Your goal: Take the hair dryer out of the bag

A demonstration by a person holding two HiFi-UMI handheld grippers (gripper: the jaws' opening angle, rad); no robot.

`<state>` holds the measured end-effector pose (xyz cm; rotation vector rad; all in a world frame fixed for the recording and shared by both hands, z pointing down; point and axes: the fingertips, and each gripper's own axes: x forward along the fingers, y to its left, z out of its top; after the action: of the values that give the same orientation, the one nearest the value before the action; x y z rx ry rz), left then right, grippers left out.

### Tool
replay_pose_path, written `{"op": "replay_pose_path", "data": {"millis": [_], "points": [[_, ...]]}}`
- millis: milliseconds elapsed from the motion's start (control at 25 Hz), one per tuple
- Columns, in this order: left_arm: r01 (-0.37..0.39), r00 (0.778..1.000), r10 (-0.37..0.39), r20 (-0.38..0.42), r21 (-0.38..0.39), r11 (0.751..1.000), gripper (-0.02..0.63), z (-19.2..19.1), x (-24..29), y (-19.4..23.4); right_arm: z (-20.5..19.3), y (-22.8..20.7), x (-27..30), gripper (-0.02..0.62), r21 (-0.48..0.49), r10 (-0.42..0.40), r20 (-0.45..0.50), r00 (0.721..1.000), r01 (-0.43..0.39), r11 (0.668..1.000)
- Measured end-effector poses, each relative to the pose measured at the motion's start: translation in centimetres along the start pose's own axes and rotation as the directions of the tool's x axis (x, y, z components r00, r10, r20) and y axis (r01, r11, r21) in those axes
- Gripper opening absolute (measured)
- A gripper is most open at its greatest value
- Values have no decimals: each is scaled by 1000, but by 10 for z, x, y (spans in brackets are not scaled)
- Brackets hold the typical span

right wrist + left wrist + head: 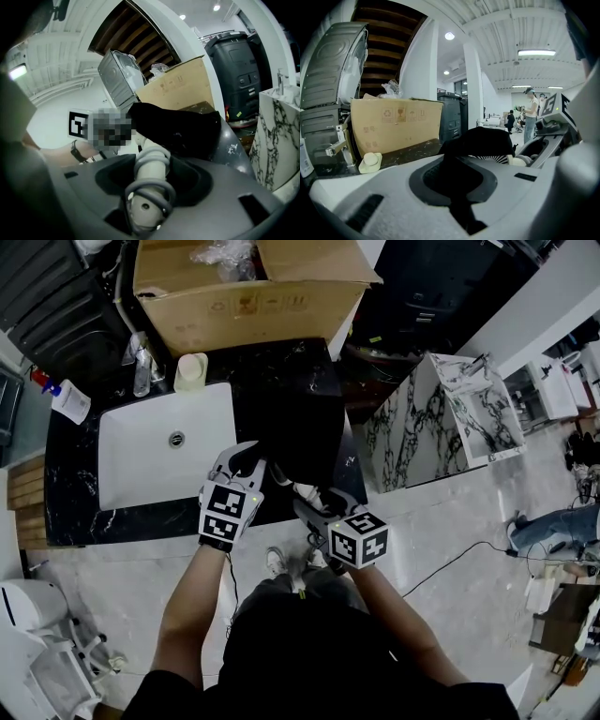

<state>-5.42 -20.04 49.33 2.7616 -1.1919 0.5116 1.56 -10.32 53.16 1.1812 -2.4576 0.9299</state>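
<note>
The off-white plastic hair dryer (pixel 149 180), its handle wound round with grey cord, is seen lying lengthwise between the jaws of the right gripper (pixel 150 161). The butt of the handle is nearest the camera, at the back of the jaws. The rest of the handle runs forward past the fingertips and disappears into the mouth of the black soft fabric bag (pixel 180 125). The right jaws are held fairly wide apart, and they are closed on that thick handle from either side, so the dryer is gripped by its handle.

In the left gripper view, the dryer's head is found just beyond the fingertips and slightly to their right. Its pale ribbed air grille (pixel 494 161) shows under the raised edge of the bag. The jaws of the left gripper (pixel 454 164) are brought almost fully together. A fold of the bag's black cloth is pinched between them, and from the tips the cloth rises into the dark mound of the bag just ahead.

From the head view, the two grippers are seen close together, with the bag stretched ahead of both sets of jaws over a black marble counter (pixel 291 381). Beyond the left jaws, a brown cardboard box (pixel 393 124) is seen well apart.
</note>
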Motion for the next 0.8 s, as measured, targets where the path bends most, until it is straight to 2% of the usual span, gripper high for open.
{"op": "replay_pose_path", "data": {"millis": [280, 800], "points": [[35, 999, -35, -6, 1, 999, 34, 8, 5, 9, -8, 11, -13, 236, -66, 48, -31, 998, -50, 997], [77, 996, -79, -42, -45, 996, 33, -1, 16, 12, 3, 37, -39, 236, -47, 178, 18, 984, -177, 983]]}}
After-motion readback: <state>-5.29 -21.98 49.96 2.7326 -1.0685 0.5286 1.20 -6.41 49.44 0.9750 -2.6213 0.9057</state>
